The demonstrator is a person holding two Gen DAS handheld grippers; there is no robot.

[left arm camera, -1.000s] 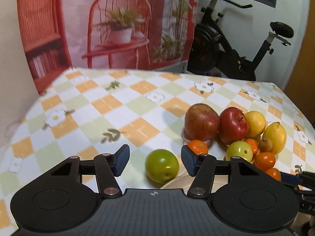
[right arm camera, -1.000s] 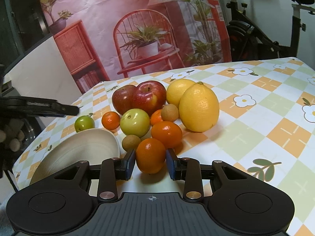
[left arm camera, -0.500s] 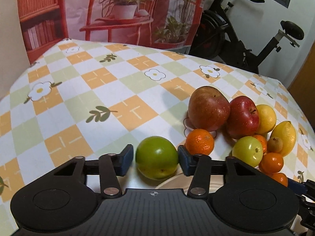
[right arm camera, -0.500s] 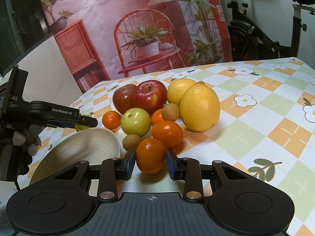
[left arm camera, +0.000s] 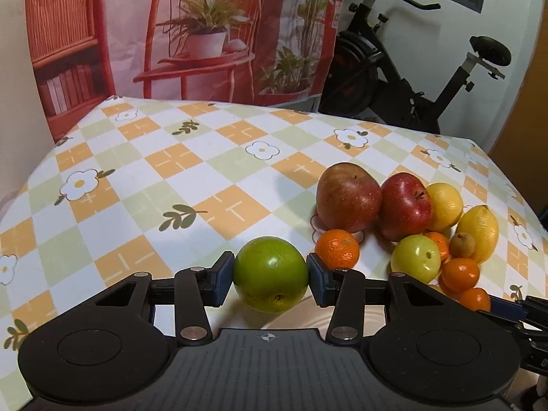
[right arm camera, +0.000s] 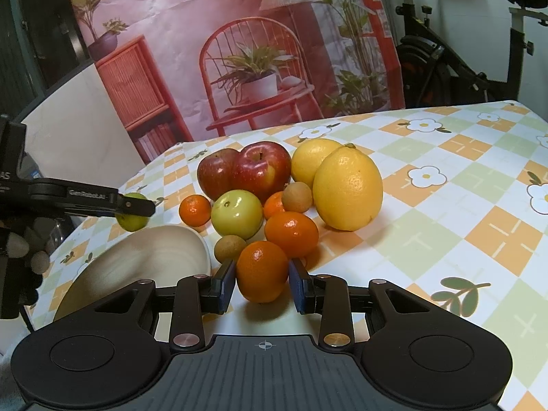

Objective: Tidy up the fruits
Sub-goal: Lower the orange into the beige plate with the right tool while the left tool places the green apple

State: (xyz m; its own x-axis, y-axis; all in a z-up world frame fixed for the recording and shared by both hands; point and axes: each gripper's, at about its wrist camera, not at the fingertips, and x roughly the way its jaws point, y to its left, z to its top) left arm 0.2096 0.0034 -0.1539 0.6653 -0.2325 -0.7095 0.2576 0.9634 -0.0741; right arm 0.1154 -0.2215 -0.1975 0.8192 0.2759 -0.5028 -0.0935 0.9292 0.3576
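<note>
My left gripper (left arm camera: 270, 279) is shut on a green fruit (left arm camera: 270, 274), held just above the near rim of a cream bowl (left arm camera: 294, 322); both show in the right wrist view, the green fruit (right arm camera: 132, 221) above the bowl (right arm camera: 150, 257). My right gripper (right arm camera: 262, 282) is shut on a small orange (right arm camera: 262, 270) at the front of the fruit pile. The pile holds two red apples (right arm camera: 262, 167), two lemons (right arm camera: 347, 188), a yellow-green fruit (right arm camera: 237, 212), more small oranges (right arm camera: 291, 234) and brown longans (right arm camera: 297, 197).
The table has a checked flowered cloth (left arm camera: 205, 171), bare at the left and back. An exercise bike (left arm camera: 411, 78) and a printed backdrop (left arm camera: 188, 34) stand behind the table. The table's right side (right arm camera: 462, 188) holds no fruit.
My left gripper closed on the green fruit and lifted it toward the bowl. My right gripper stayed shut on the small orange and barely moved.
</note>
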